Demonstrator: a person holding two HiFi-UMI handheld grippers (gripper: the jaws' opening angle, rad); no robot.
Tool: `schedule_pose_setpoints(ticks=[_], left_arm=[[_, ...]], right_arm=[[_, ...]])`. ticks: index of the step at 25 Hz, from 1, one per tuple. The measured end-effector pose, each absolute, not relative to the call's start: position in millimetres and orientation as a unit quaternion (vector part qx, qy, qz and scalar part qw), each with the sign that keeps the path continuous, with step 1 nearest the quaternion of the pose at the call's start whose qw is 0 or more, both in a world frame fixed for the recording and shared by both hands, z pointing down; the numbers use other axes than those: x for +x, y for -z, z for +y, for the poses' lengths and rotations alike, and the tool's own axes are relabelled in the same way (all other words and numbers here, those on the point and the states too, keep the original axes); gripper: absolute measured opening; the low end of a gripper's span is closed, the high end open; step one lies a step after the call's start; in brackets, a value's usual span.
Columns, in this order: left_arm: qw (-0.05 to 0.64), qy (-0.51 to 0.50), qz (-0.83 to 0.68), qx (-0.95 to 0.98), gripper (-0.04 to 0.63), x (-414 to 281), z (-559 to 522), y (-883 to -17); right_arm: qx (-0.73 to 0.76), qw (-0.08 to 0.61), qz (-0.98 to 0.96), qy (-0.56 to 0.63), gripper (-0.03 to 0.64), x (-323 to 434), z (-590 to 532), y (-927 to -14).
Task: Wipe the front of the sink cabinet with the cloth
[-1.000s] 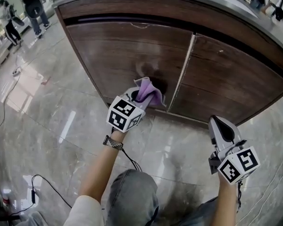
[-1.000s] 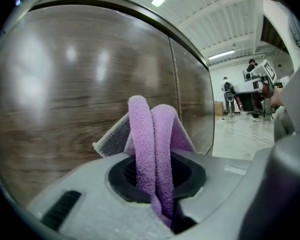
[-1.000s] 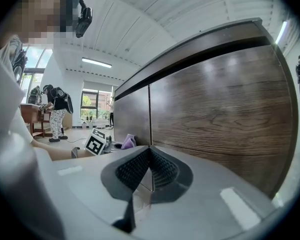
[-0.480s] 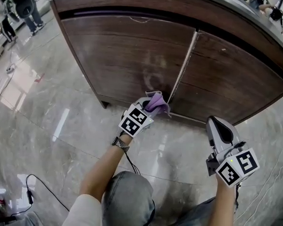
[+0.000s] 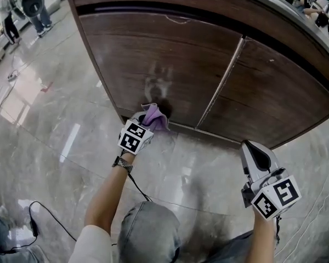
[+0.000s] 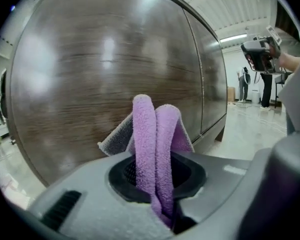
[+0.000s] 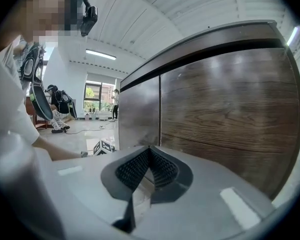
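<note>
The cloth (image 6: 155, 149) is seen as soft, fluffy purple terry, with a greyer looped reverse. The cabinet front (image 5: 170, 59) is finished in dark wood grain with a low sheen, and a paler smeared patch (image 5: 158, 84) is shown on it. The floor (image 5: 60, 141) is laid in glossy, polished stone-like tile. The left gripper (image 6: 157, 176) and right gripper (image 7: 149, 156) are cased in matt grey plastic, with black ribbed pads (image 7: 132, 170).

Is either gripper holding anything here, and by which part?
The left gripper pinches the cloth low on its folded bunch, with the folds sticking out ahead. The right gripper is shut and empty.
</note>
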State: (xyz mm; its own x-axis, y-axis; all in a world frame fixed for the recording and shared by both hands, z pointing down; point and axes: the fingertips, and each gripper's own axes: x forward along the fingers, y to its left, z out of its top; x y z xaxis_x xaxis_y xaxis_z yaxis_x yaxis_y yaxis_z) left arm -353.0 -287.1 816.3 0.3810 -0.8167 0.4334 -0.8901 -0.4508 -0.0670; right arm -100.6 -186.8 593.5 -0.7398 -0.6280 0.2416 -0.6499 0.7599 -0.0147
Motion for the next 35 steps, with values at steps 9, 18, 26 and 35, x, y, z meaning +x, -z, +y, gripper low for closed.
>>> schedule_pose_setpoints(ticks=[9,18,26,35], left_arm=[[0.114,-0.235,-0.594,0.761,0.051,-459.0,-281.2,-819.8],[0.134,-0.216,-0.653,0.713,0.051,-520.3,-276.3,-812.0],[0.068,-0.173,-0.690,0.700,0.049,-526.4,-271.1,-726.1],[0.013,-0.096,-0.675,0.731,0.049,-438.1,-224.3,-620.9]], right_arm=[[0.334,0.117,-0.934,-0.051,0.006,-110.7,-188.1,-601.1],[0.324,0.115,-0.938,-0.053,0.006,-120.4,-187.9,-603.9],[0.348,0.107,-0.929,-0.058,0.006,-95.3,-196.1,-595.8],[0.402,0.109,-0.909,-0.034,0.006,-43.1,-218.3,-583.6]])
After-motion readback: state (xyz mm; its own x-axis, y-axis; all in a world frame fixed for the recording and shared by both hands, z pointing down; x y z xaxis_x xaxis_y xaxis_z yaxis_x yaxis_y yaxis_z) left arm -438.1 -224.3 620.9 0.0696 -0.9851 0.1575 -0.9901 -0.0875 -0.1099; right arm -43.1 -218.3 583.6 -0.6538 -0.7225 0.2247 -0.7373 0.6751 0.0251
